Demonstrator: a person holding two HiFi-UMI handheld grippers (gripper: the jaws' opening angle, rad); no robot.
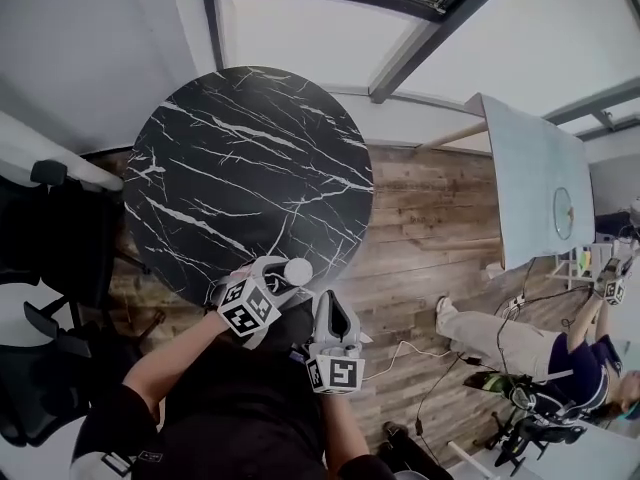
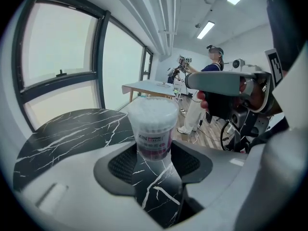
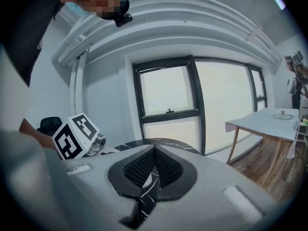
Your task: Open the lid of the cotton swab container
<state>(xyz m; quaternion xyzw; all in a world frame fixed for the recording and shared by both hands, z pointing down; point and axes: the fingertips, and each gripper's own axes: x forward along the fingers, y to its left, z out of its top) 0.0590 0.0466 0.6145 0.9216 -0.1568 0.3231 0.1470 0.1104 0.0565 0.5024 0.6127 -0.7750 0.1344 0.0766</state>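
Below me sits a round black marble table [image 1: 250, 168] on a plank floor, with windows beyond. My left gripper [image 2: 154, 163] pinches the cotton swab container [image 2: 153, 129] by its base, upright over the table's near edge. That leaves the lid [image 2: 152, 109] free above the pads, and it looks still on. My right gripper [image 3: 153, 171], just right of it, has its jaws pressed together and empty, placed, I judge, to work the lid.
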